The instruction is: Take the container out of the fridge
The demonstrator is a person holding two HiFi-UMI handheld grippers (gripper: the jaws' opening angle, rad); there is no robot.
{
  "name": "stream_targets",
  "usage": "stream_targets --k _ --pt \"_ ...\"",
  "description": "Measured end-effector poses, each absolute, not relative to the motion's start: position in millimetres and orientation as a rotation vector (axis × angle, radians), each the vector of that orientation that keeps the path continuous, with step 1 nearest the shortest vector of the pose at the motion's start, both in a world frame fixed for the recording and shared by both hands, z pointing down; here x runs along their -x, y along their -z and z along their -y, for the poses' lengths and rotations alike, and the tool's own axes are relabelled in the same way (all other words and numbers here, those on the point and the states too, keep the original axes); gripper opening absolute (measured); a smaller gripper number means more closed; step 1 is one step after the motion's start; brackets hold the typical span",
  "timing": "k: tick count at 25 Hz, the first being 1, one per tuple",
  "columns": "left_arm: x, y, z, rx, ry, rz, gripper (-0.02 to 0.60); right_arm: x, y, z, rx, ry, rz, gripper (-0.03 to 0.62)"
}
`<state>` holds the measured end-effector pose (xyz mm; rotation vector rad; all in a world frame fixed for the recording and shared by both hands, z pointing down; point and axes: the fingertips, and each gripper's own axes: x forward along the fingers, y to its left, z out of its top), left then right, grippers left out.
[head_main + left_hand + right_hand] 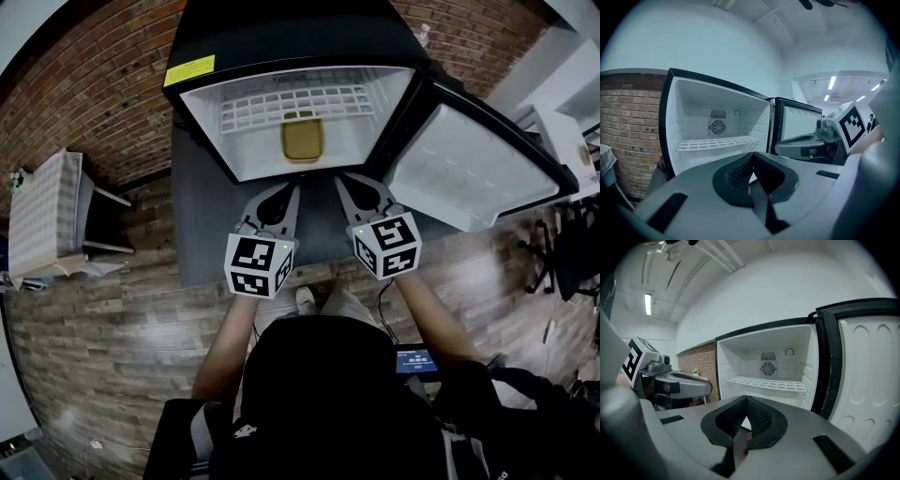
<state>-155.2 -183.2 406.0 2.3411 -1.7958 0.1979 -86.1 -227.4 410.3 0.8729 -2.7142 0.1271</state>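
Open fridge (211,117) at upper centre, yellow container (302,141) inside. Left claw (292,190) and right claw (341,182) both pinched together, empty, just below it.

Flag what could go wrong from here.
1. Both the left claw and right claw are shut; unopened, they may shove the yellow rectangular container deeper.
2. The white wire shelf sits above it; lifting early may snag.
3. The open fridge door is near the right claw; an outward swing could hit it.
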Motion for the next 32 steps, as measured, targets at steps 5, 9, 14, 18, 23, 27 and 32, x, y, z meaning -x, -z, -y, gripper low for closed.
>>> stream_targets --k 5,9,14,18,23,27,32 --pt "152 -413 196 -2.348 -0.233 1.772 0.014 86 -421 239 -0.865 -0.153 2.7 0.04" --pt "151 -420 209 -2.357 -0.267 1.757 0.014 89 -426 250 -0.844 -0.164 2.697 0.04" --pt "150 -432 227 -2.379 -0.316 1.728 0.014 94 -436 266 -0.807 -0.176 2.687 0.04" --pt "151 -445 243 -2.385 -0.351 1.689 0.015 96 -444 280 -0.792 -0.189 2.675 0.04" --pt "138 -468 260 -2.428 -0.378 1.476 0.015 96 -456 294 -0.774 -0.202 2.647 0.04" --pt "135 -485 274 -2.44 -0.43 1.415 0.015 96 -467 305 -0.755 -0.218 2.626 0.04" --pt "139 -509 290 -2.427 -0.526 1.374 0.015 98 -478 317 -0.736 -0.232 2.606 0.04"
